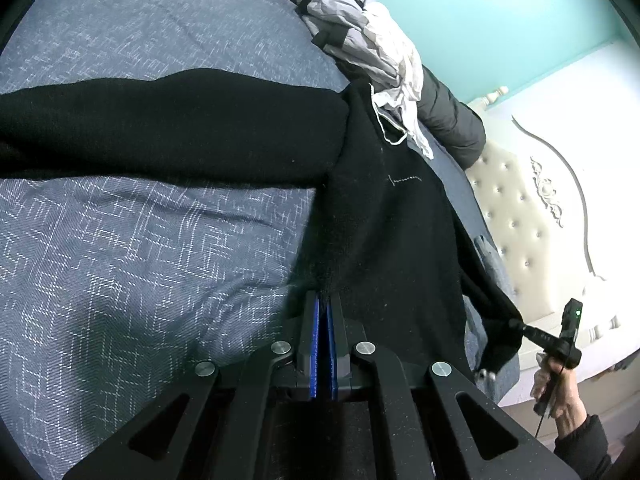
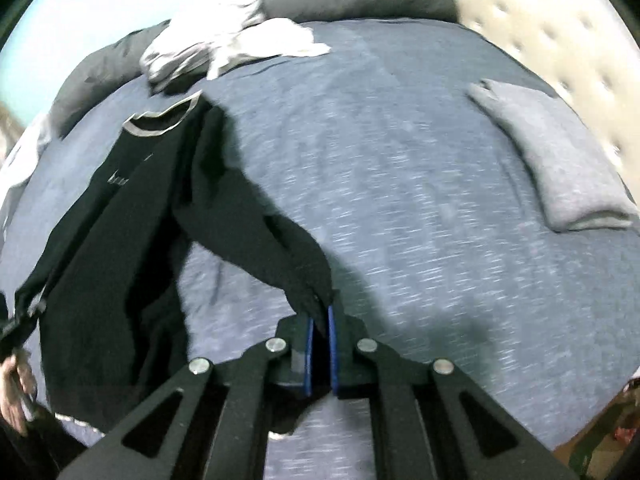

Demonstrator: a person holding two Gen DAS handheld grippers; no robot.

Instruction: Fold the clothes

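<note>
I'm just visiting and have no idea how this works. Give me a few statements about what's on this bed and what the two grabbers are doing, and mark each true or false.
1. Both grabbers are pinching the black sweater. True: the left gripper and the right gripper are each shut on its fabric.
2. The bedspread is plain red. False: it is blue-grey with a pale woven pattern.
3. A folded grey garment lies on the bed near the headboard. True.
4. The black sweater is already neatly folded. False: it is stretched out and partly lifted.
5. The crumpled white and grey clothes lie on the floor. False: they lie on the bed.
</note>
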